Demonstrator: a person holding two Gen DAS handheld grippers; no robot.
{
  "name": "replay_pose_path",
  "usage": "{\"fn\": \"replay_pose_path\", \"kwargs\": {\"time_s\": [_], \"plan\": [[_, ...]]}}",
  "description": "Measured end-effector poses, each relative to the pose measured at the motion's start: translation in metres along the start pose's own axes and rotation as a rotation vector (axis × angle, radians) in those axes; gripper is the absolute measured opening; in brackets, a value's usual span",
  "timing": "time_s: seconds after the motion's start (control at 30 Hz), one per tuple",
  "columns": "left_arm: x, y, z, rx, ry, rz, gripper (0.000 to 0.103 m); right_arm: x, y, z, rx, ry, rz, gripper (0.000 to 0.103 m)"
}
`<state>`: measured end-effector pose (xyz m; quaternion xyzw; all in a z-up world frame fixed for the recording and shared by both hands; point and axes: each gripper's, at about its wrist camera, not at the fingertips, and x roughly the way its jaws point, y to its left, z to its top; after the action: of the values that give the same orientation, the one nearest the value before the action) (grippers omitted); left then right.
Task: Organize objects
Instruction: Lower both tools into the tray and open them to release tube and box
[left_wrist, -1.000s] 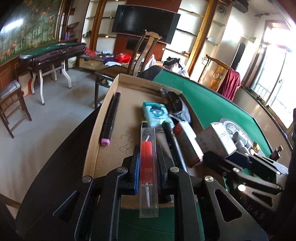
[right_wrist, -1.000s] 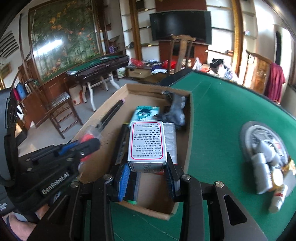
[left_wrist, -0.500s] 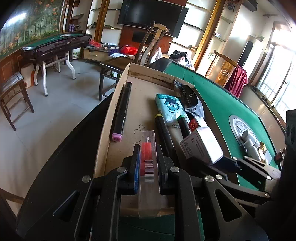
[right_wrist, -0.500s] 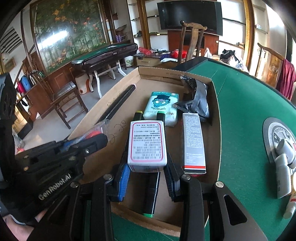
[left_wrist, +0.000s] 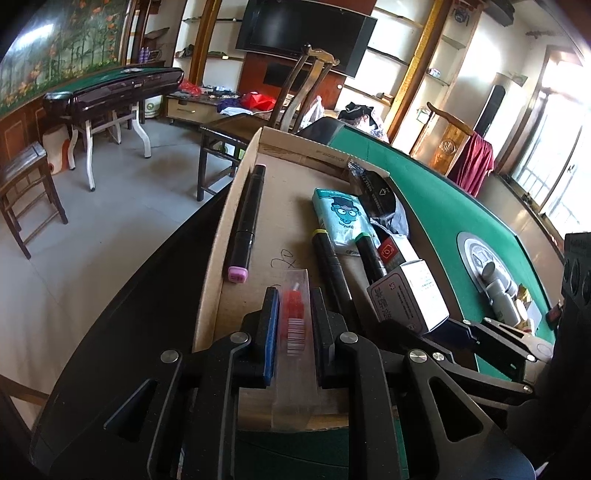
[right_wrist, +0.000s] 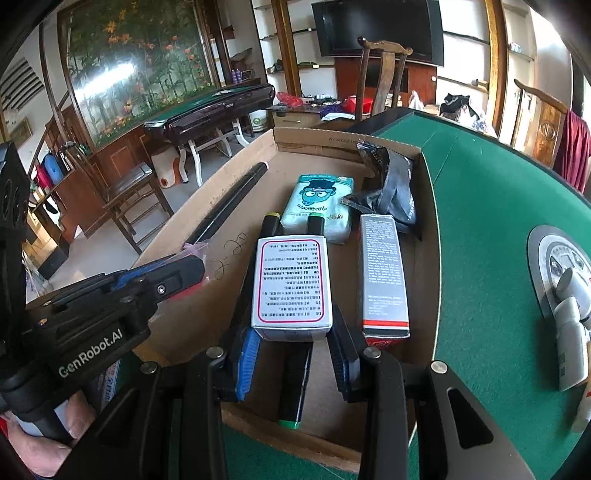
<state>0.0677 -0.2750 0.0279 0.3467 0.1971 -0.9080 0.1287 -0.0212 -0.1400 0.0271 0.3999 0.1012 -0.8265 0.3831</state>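
My left gripper (left_wrist: 293, 325) clamped on a clear packet (left_wrist: 294, 314), right gripper (right_wrist: 291, 347) clamped on a white box (right_wrist: 291, 288), cardboard tray (right_wrist: 424, 206) on green felt table (right_wrist: 491, 221), TV (left_wrist: 306, 33) and wooden chair (right_wrist: 384, 74) behind.

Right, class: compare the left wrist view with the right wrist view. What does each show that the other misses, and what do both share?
Only the left wrist view shows the barcode on the clear plastic packet with a red item.

Only the right wrist view shows the red-bordered printed face of the white cardboard box and a person's hand.

Both show the shallow brown cardboard tray, the teal cartoon-face tissue pack and the black pink-capped marker.
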Motion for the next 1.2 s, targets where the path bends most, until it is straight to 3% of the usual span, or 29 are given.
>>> {"fn": "replay_pose_path", "kwargs": {"time_s": [0.27,0.6,0.77,0.83,1.03,1.2], "plan": [[-0.002,-0.001,-0.001,0.006,-0.015,-0.014,0.014,-0.010,-0.010,0.002,0.053,-0.009,0.063,0.035],[-0.011,0.004,-0.001,-0.036,-0.065,-0.025,0.014,-0.009,-0.007,0.000,0.107,-0.007,0.239,0.036],[-0.010,0.003,-0.001,-0.029,-0.056,-0.029,0.014,-0.001,-0.009,-0.002,0.126,-0.003,0.201,0.036],[-0.009,0.001,-0.001,-0.020,-0.054,-0.025,0.014,-0.002,-0.010,-0.002,0.113,-0.017,0.113,0.036],[-0.007,-0.005,-0.003,0.012,-0.042,-0.012,0.014,-0.001,-0.009,-0.004,0.065,-0.028,0.003,0.036],[-0.005,-0.008,-0.004,0.024,-0.038,-0.006,0.014,-0.006,-0.011,-0.004,0.062,-0.021,0.030,0.037]]}}
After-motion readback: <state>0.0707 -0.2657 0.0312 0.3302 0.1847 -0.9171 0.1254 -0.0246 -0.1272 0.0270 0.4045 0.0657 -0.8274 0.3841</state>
